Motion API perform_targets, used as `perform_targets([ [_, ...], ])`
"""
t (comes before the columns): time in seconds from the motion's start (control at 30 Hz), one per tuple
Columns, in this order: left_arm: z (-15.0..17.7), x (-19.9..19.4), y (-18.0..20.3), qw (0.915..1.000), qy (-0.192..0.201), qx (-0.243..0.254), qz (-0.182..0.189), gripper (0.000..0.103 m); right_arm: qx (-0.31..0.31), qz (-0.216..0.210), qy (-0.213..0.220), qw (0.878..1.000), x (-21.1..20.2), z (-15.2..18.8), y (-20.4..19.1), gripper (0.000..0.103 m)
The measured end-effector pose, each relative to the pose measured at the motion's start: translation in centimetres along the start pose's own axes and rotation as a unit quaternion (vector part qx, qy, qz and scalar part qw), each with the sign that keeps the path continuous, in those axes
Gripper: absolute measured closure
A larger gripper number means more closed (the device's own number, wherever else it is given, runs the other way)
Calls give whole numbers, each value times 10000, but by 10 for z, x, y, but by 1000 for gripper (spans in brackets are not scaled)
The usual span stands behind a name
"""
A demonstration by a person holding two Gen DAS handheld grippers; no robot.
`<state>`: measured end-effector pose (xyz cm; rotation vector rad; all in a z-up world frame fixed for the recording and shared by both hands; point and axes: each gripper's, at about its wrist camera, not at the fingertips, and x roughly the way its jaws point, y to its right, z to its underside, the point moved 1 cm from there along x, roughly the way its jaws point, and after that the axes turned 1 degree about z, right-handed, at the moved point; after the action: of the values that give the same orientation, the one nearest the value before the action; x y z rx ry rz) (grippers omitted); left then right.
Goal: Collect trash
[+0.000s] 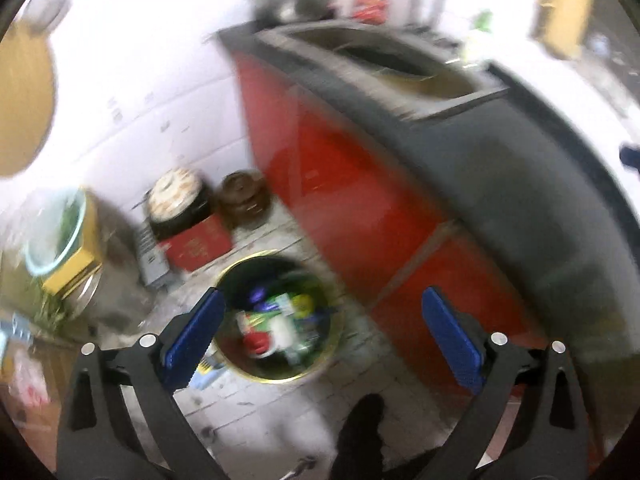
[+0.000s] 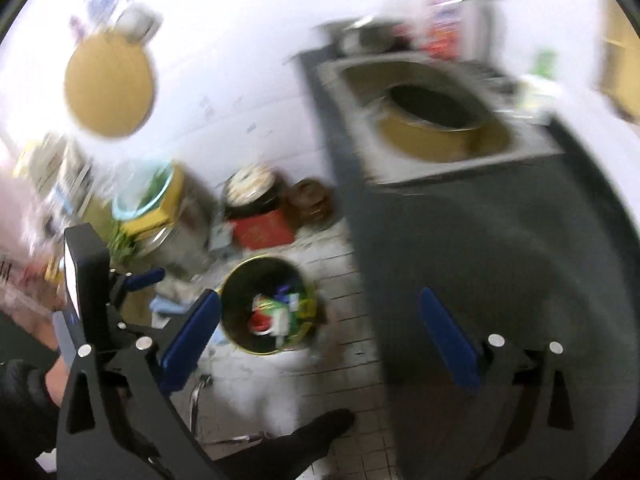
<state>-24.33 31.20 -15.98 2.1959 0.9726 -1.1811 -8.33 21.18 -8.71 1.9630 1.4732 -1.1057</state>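
Note:
A round bin with a gold rim (image 1: 280,316) stands on the tiled floor, full of colourful trash (image 1: 280,320). My left gripper (image 1: 324,332) is open and empty, held above the bin. The bin also shows in the right wrist view (image 2: 266,306), below and ahead of my right gripper (image 2: 320,328), which is open and empty. The left gripper (image 2: 120,284) shows at the left of the right wrist view. Both views are blurred.
A dark counter (image 1: 500,152) with red cabinet doors (image 1: 340,184) and a sink (image 2: 432,120) runs along the right. A red box (image 1: 196,246), a pot (image 1: 178,200), a brown jar (image 1: 242,196) and a teal bowl (image 1: 56,232) stand by the white wall. My foot (image 1: 360,432) is below.

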Motion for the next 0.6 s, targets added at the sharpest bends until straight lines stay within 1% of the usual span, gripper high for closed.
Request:
perform_targets([
  [0.07, -21, -18, 47, 9988, -16, 217, 445, 7, 343, 358, 159, 9986, -41, 14, 33, 7],
  [0.1, -31, -24, 72, 9968, -74, 358, 709, 7, 501, 548, 230, 9970, -59, 22, 47, 7],
  [0.13, -36, -28, 91, 9950, -98, 469, 876, 7, 746, 867, 314, 9929, -84, 36, 68, 7],
  [0.2, -47, -40, 136, 9894, -16, 828, 1195, 7, 1184, 1239, 468, 9841, -121, 60, 96, 7],
  [0.27, -55, -52, 192, 9800, 117, 1387, 1421, 7, 1590, 1712, 560, 9707, -157, 88, 122, 7],
  [0.3, -56, -53, 210, 9769, 136, 1549, 1466, 7, 1839, 2008, 583, 9605, -176, 106, 136, 7],
  [0.37, -56, -60, 259, 9646, 160, 1989, 1724, 7, 2340, 2406, 628, 9399, -207, 140, 160, 7],
  [0.43, -54, -67, 300, 9547, 134, 2317, 1860, 7, 2850, 2822, 716, 9133, -239, 174, 182, 7],
  [0.47, -53, -69, 315, 9504, 109, 2434, 1932, 7, 3010, 2980, 736, 9029, -250, 186, 188, 7],
  [0.5, -51, -72, 332, 9462, 83, 2552, 1986, 7, 3223, 3209, 738, 8875, -264, 202, 196, 7],
  [0.53, -49, -74, 344, 9438, 66, 2620, 2012, 7, 3419, 3345, 757, 8749, -276, 218, 204, 7],
  [0.6, -43, -78, 368, 9363, -17, 2810, 2105, 7, 3703, 3528, 792, 8556, -293, 241, 212, 7],
])
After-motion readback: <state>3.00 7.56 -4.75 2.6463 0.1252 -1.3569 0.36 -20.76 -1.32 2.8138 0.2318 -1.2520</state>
